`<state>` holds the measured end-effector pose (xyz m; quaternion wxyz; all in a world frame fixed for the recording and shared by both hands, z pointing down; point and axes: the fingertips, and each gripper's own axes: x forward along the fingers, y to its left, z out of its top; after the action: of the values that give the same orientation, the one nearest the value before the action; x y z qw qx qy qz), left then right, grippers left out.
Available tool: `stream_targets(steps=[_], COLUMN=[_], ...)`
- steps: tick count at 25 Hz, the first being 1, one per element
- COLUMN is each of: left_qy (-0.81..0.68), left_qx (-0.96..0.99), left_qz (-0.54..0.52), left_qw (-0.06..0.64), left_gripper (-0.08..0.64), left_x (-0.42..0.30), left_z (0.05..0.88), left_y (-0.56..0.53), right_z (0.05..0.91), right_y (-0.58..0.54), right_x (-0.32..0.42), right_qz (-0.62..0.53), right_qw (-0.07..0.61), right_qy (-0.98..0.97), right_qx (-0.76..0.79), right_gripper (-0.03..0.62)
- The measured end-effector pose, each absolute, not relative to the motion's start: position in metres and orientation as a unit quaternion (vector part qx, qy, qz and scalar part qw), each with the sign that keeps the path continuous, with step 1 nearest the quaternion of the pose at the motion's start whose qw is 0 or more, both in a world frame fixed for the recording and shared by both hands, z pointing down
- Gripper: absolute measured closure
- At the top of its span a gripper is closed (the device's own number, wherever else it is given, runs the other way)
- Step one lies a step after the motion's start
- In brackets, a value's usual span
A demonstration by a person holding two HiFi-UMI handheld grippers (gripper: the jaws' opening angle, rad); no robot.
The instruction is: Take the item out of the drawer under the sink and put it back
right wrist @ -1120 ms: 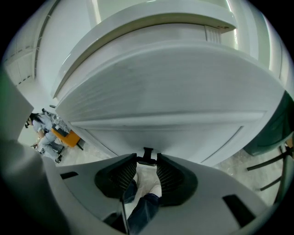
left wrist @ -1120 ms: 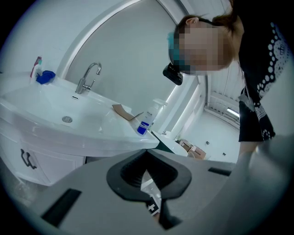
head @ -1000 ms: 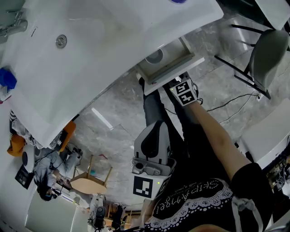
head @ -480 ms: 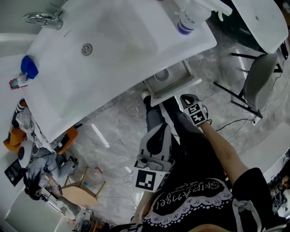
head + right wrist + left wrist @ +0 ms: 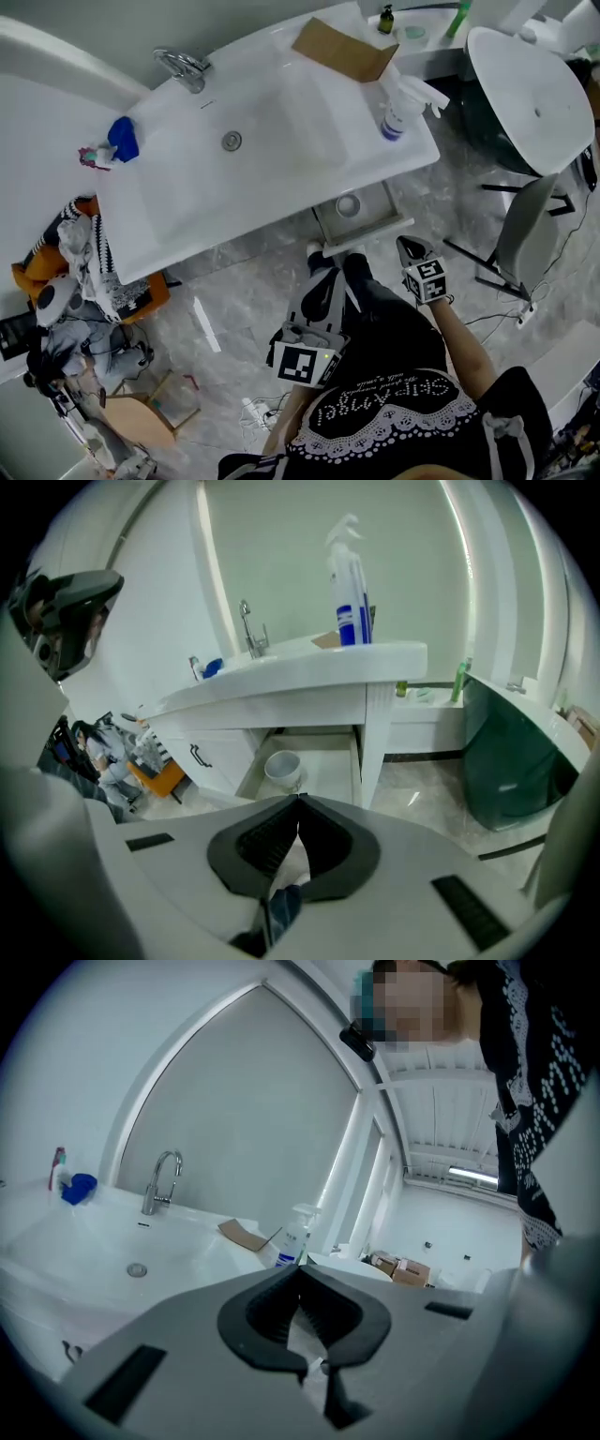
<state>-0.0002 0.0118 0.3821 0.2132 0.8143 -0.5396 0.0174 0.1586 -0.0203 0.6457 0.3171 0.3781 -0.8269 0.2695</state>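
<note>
White cup (image 5: 348, 204) sits in the pulled-out drawer (image 5: 380, 225) under the sink (image 5: 281, 141); the right gripper (image 5: 298, 810), jaws just closed together on nothing, is raised near the drawer front, and the left gripper (image 5: 300, 1279) is likewise clamped empty

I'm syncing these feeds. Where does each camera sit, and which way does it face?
Head view: on the person's head, looking steeply down at the sink and open drawer; shows black top, right forearm, left gripper, right gripper.
Left gripper view: on the left gripper, facing level across the sink top toward the faucet; shows its shut jaws and the top.
Right gripper view: on the right gripper, tilted down toward the drawer and cup; shows its shut jaws.
Shared: all three see the spray bottle.
</note>
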Motion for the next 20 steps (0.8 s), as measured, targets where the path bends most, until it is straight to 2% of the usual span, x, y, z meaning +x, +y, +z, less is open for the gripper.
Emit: stream_targets(steps=[6, 10, 20], left_qy=[-0.54, -0.555, -0.55], left_qx=[0.825, 0.819, 0.829], left_qz=[0.014, -0.026, -0.031], left_qw=[0.165, 0.141, 0.094], left_gripper=[0.555, 0.555, 0.555], left_x=[0.002, 0.001, 0.019], left_z=[0.355, 0.328, 0.314], left_y=[0.006, -0.004, -0.017], right_z=[0.588, 0.558, 0.459], right_y=[-0.052, -0.066, -0.099], right_x=[0.145, 0.137, 0.133], right_qz=[0.253, 0.227, 0.14], right_qw=[0.252, 0.227, 0.134], right_qy=[-0.848, -0.864, -0.893], right_qx=[0.391, 0.387, 0.406], right_gripper=[0.574, 0.574, 0.574])
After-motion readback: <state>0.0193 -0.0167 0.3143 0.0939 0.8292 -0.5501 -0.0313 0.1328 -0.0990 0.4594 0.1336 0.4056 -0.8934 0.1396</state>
